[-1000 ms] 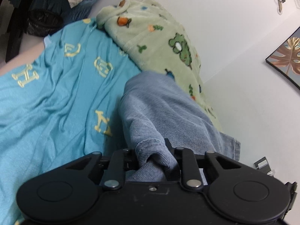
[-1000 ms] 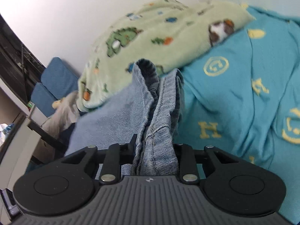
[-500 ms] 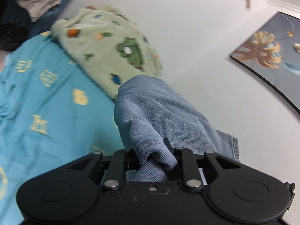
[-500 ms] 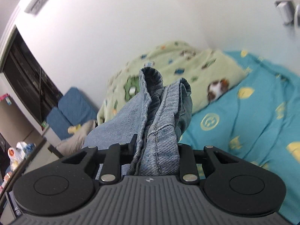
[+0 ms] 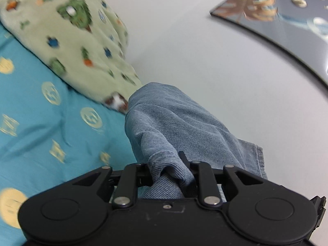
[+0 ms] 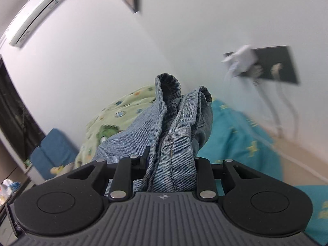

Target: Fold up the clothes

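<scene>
I hold blue denim jeans with both grippers, lifted above a bed. My left gripper (image 5: 167, 170) is shut on a bunched edge of the jeans (image 5: 174, 123), which drape forward and hide its fingertips. My right gripper (image 6: 171, 164) is shut on a thick gathered fold of the same jeans (image 6: 176, 123), which stands up between its jaws. The turquoise bed sheet with yellow motifs (image 5: 41, 127) lies below, and also shows in the right wrist view (image 6: 235, 135).
A pale green fleece blanket with animal prints (image 5: 78, 41) lies at the bed's head by the white wall, also in the right wrist view (image 6: 121, 110). A framed picture (image 5: 287, 16), a wall socket with cables (image 6: 266, 65), an air conditioner (image 6: 39, 10) and blue cushions (image 6: 53, 147) surround the bed.
Both grippers have risen and tilted upward with the jeans held fast. The bed has dropped lower in both views and more wall, the picture and the air conditioner have come into view.
</scene>
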Available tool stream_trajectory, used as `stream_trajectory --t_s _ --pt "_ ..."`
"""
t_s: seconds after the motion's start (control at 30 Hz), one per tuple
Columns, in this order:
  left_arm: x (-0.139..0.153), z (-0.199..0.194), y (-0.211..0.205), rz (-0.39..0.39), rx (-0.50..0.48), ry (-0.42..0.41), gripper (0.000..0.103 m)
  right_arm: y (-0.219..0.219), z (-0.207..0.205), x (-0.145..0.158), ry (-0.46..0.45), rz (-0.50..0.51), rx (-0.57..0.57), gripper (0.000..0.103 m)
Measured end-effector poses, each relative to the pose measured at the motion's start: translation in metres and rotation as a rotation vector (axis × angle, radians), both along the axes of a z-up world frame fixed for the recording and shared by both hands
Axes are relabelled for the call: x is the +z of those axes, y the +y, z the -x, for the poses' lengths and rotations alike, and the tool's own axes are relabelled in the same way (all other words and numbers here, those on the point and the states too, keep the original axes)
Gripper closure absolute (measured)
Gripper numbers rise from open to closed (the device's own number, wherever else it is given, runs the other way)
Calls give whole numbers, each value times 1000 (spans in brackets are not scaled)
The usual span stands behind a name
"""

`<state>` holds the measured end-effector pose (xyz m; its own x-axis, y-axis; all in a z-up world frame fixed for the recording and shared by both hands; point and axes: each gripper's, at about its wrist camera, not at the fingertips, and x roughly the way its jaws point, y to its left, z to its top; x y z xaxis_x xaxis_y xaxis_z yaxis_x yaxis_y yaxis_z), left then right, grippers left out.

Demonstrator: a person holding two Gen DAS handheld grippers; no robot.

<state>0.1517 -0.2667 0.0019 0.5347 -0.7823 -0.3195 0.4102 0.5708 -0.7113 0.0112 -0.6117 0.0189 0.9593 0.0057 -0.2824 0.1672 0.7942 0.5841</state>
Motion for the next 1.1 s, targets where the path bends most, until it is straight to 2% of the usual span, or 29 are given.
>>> stream_trajectory --t_s 0.2,0.33,0.5,0.63,0.77,0.83,0.9,1.03,1.1 --pt "-39 -11 -59 -49 -63 23 84 -55 16 -50 3 -58 -62 76" --pt "-69 -18 -84 -86 -84 27 84 -73 18 -89 29 -81 -93 76" --pt "-107 -25 -100 -167 -102 58 83 -77 10 -132 147 -62 -105 76" --pt "-108 -15 -105 -184 -122 -1 80 -85 10 -161 209 -96 -126 75" --pt "-101 -12 -111 -221 -131 -20 76 -84 14 -168 237 -115 -146 75" --pt "-99 -12 -111 -246 -127 -21 71 -86 13 -167 236 -134 -153 74" --pt "-96 -12 -110 -274 -123 -19 56 -85 14 -164 243 -148 -160 69" --pt "-84 -7 -104 -317 -106 -46 29 -85 21 -152 275 -121 -219 36" --pt "-74 -3 -101 -333 -99 -68 24 -84 29 -144 286 -95 -252 33"
